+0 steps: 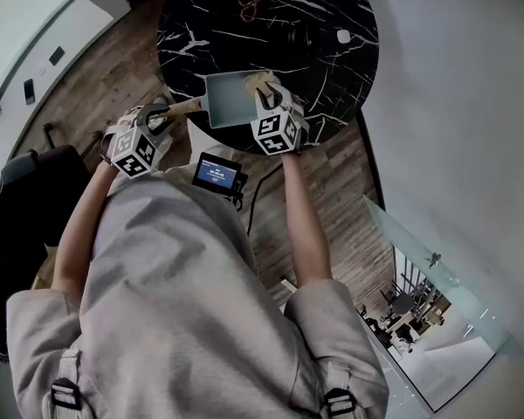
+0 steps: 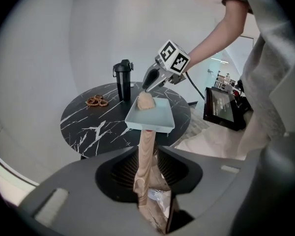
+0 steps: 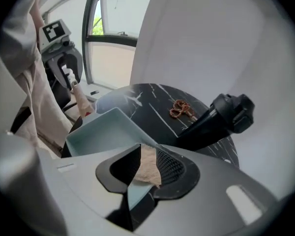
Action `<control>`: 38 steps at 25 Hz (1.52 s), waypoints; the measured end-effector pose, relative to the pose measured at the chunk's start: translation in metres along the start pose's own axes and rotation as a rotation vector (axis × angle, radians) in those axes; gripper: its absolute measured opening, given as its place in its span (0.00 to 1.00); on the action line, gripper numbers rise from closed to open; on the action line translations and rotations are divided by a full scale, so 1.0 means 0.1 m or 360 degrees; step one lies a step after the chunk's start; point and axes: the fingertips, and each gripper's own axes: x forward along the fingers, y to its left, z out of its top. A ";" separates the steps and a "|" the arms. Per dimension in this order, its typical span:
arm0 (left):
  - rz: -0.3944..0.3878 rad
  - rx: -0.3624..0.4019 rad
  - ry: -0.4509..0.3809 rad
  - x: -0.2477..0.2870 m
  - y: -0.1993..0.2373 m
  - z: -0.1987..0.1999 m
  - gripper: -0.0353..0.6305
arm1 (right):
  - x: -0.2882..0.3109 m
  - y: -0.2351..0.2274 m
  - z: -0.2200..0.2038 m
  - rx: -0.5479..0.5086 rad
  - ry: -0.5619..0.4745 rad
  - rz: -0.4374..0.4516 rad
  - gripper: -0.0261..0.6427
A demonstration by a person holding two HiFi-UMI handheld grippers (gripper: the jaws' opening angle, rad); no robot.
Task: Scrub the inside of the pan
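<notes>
Black marble table (image 1: 332, 68) carries the pale blue pan (image 1: 231, 103) at its near edge. The left gripper (image 1: 160, 116) stands part open astride the pan's wooden handle (image 2: 147, 146). The right gripper (image 1: 269, 92), jaws spread wide, straddles the beige sponge (image 3: 148, 168) at the pan's far end.

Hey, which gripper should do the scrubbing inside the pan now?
Right, probably. The right gripper reaches into the pan with the beige sponge between its open jaws; the left gripper is out at the handle, jaws open around it.
</notes>
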 end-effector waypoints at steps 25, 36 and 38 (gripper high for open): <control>-0.0006 0.0171 0.0241 0.28 -0.03 -0.26 0.25 | 0.81 0.07 -0.28 0.0603 0.0358 0.0106 0.13; 0.0002 0.0170 0.0264 0.29 -0.03 -0.26 0.25 | 0.85 0.41 0.03 0.0635 0.0274 0.0288 0.14; 0.0004 0.0169 0.0262 0.30 -0.03 -0.26 0.25 | 0.86 0.50 0.09 0.0597 0.0259 0.0315 0.14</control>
